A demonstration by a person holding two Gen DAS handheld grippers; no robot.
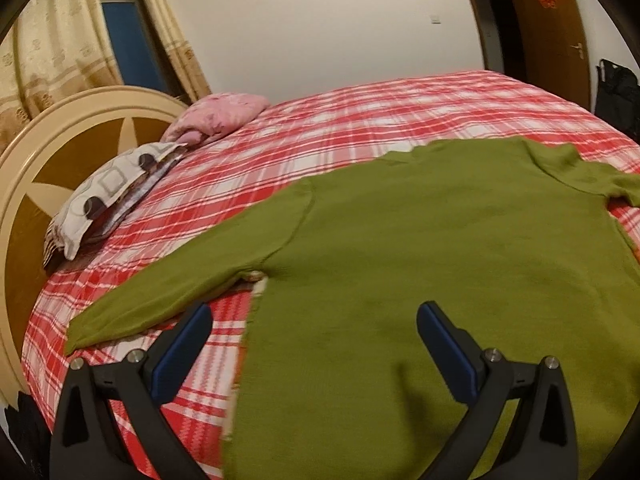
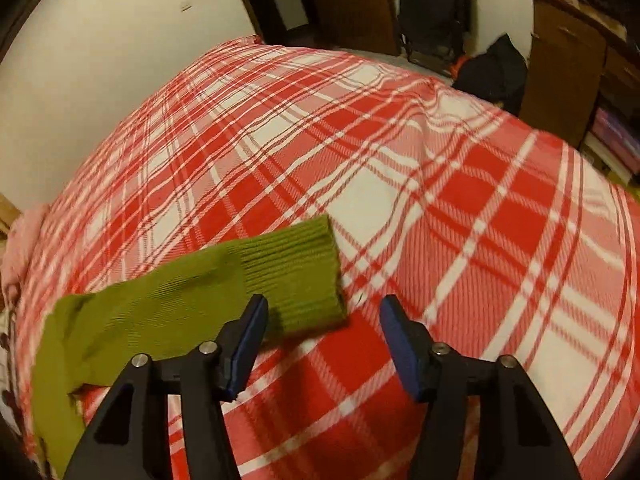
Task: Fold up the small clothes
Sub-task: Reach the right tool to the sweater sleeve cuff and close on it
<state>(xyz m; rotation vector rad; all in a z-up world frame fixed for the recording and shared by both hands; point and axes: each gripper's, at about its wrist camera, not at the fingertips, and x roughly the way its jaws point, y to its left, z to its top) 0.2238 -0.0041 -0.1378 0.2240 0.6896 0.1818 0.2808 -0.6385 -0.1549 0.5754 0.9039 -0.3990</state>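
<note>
A green long-sleeved sweater (image 1: 400,248) lies spread flat on the red and white plaid bed cover (image 1: 320,140). Its left sleeve (image 1: 168,292) reaches out toward the headboard. My left gripper (image 1: 314,320) is open and empty, hovering over the sweater's lower left edge. In the right wrist view the sweater's other sleeve (image 2: 160,312) lies on the plaid cover (image 2: 440,200), ending in a ribbed cuff (image 2: 296,276). My right gripper (image 2: 324,312) is open and empty, just above and in front of that cuff; its left finger (image 2: 250,340) overlaps the cuff's near edge.
A patterned pillow (image 1: 108,196) and a pink pillow (image 1: 224,116) lie by the cream and brown headboard (image 1: 52,160). Curtains (image 1: 40,48) hang behind. A wooden door (image 1: 548,20), dark bags (image 2: 436,8) and a wooden cabinet (image 2: 560,60) stand beyond the bed's far side.
</note>
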